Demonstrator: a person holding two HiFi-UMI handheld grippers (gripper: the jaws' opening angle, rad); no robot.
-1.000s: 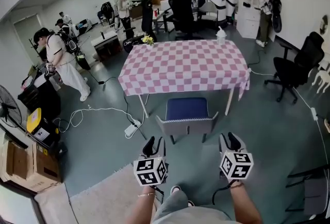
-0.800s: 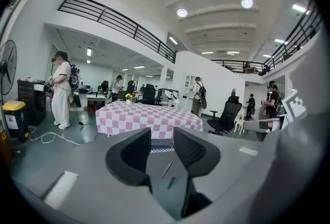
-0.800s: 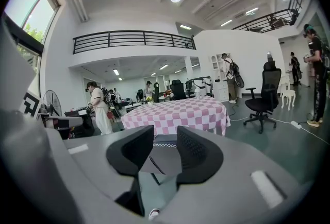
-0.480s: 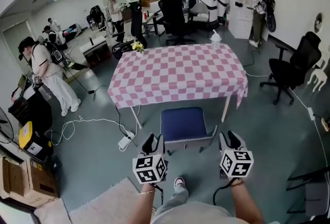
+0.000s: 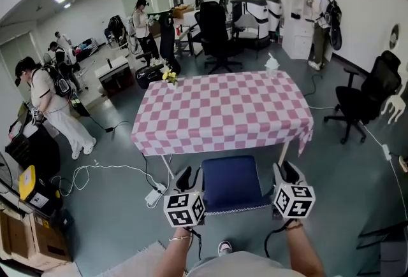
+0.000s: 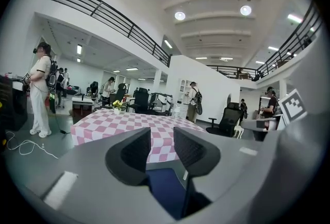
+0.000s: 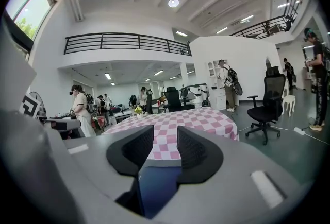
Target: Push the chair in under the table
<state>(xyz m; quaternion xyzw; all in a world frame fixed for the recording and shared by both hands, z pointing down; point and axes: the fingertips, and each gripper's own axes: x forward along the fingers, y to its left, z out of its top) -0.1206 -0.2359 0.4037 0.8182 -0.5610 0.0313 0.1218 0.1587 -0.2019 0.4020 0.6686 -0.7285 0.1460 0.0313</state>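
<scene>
A chair with a blue seat (image 5: 231,181) and a grey backrest (image 5: 236,209) stands at the near edge of the table with the pink-and-white checked cloth (image 5: 223,110), the seat's front under the cloth's hem. My left gripper (image 5: 189,175) is open just left of the backrest's end. My right gripper (image 5: 285,172), also open, is just right of the other end. In the left gripper view the jaws (image 6: 162,138) stand apart with the blue seat (image 6: 165,192) low in the gap. The right gripper view shows the same: parted jaws (image 7: 165,138) over the blue seat (image 7: 157,187). I see no pad pressing on the chair.
A small vase of yellow flowers (image 5: 169,77) and a white bottle (image 5: 272,64) stand at the table's far corners. A power strip with cables (image 5: 153,196) lies on the floor left of the chair. A black office chair (image 5: 363,100) stands at right, several people further back.
Both grippers have come forward together from well behind the chair to either side of its backrest. The chair stands at the table's edge as before.
</scene>
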